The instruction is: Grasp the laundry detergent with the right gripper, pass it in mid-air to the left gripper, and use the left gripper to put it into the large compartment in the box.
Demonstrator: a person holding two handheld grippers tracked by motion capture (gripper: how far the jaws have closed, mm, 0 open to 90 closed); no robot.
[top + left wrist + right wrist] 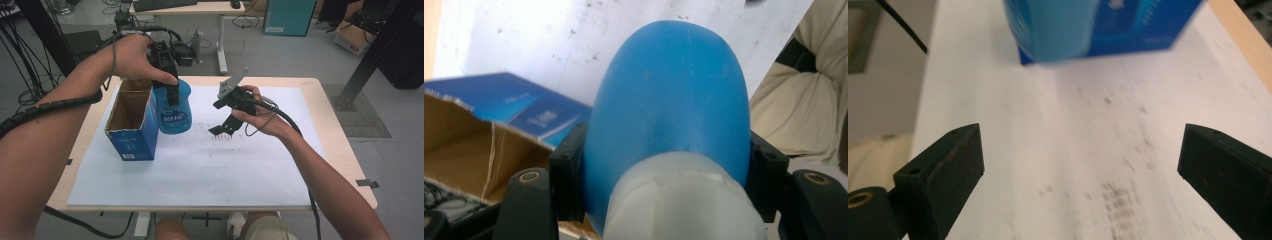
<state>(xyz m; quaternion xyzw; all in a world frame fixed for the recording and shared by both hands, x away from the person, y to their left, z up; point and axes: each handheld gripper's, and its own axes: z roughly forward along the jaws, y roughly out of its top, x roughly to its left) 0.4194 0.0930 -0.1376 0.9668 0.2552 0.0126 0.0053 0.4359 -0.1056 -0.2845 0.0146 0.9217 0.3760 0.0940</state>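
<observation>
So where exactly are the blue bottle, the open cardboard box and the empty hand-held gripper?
blue bottle (174,117): high view, labelled body.
cardboard box (132,145): high view, blue front wall.
right hand-held gripper (224,131): high view, between its fingertips.

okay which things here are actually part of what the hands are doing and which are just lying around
In use: blue bottle, held in the left gripper; open blue box beside it; right gripper, open over the white sheet.

Lying about: desk, cardboard box, floor cables.

The high view looks down on the table (330,130); both gripper views, much nearer, share the blue box (524,107).
</observation>
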